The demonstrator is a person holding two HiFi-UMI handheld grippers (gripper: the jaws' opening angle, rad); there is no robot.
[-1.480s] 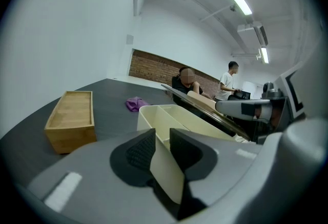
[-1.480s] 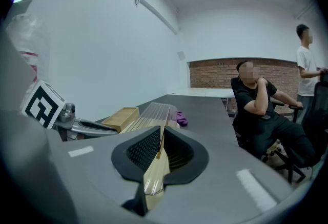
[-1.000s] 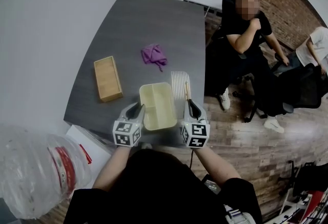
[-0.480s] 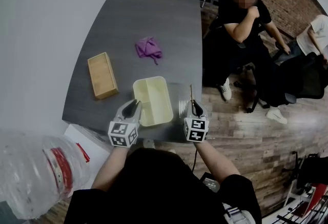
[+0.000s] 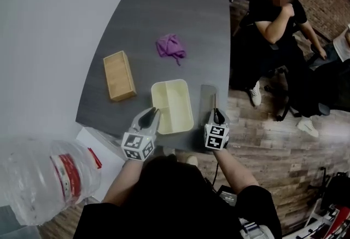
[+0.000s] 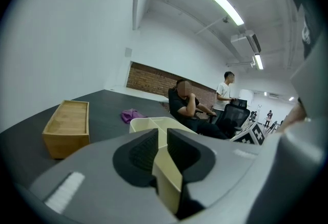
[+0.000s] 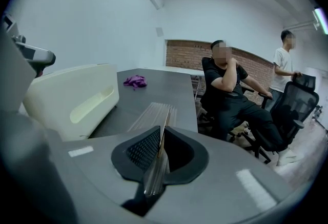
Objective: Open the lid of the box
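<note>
**A:** What is the left gripper (image 6: pixel 162 137) on?

**B:** Its jaws have just been closing. The near left wall of the cream box (image 5: pixel 174 102) stands between the pads, and they pinch it.

**A:** And the right gripper (image 7: pixel 163 135)?

**B:** Its jaws are narrow and clamped on the near edge of the clear ribbed lid (image 7: pixel 152 114). The lid is off the box and lies to its right, low over the grey table (image 5: pixel 164 13).

**A:** How close are the edges?

**B:** The box sits open at the table's near edge, with both grippers reaching in over that edge. The lid runs just beside the table's right edge. A seated person (image 5: pixel 273 30) is beyond that edge, farther off.

**A:** Any free room?

**B:** A wooden tray (image 5: pixel 119 75) lies left of the box, with a gap between them. A purple cloth (image 5: pixel 171 46) lies farther off. Past it, the far half of the table is bare.
</note>
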